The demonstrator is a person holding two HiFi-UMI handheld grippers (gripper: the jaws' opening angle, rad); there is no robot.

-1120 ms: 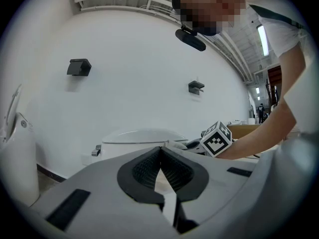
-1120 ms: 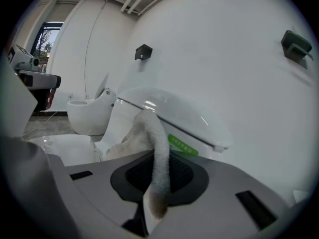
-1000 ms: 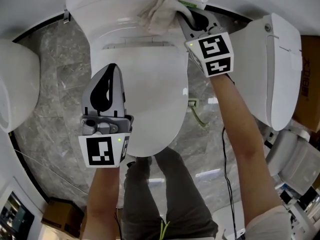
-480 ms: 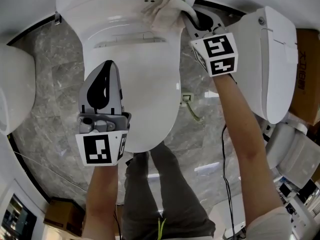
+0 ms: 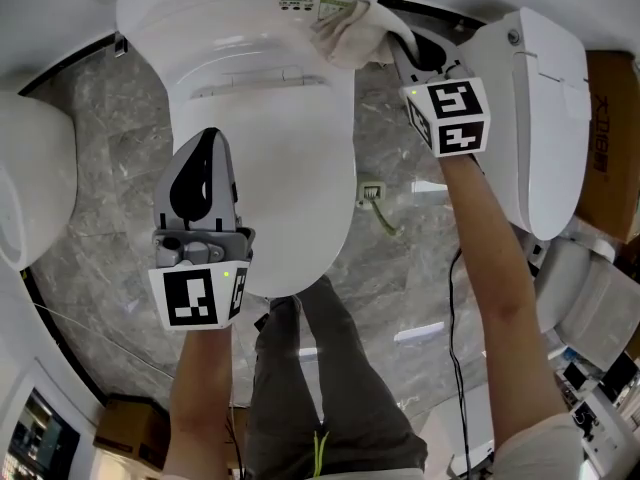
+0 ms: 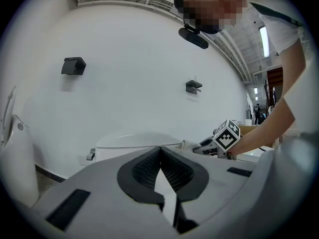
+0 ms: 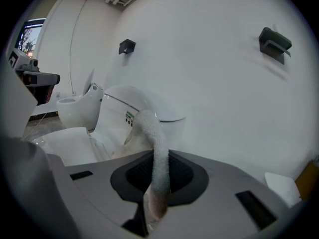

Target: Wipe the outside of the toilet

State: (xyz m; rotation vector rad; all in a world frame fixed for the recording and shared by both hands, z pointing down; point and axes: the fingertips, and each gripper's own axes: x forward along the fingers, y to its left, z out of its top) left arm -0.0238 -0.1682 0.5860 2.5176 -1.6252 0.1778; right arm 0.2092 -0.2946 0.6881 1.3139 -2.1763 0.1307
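Note:
A white toilet with its lid down fills the upper middle of the head view. A pale cloth lies bunched against its back right part, beside a small green label. My right gripper is shut on that cloth; in the right gripper view the cloth runs from the closed jaws up onto the toilet. My left gripper hovers over the left side of the lid, shut, with nothing in it. From the left gripper view I see the toilet's rear and the right gripper's marker cube.
A second white toilet stands close on the right, and a rounded white fixture on the left. The floor is grey marble. A cardboard box sits far right. A black cable trails by my right arm.
My right gripper has slid rightwards along the back of the toilet, dragging the cloth with it. The left gripper has barely shifted.

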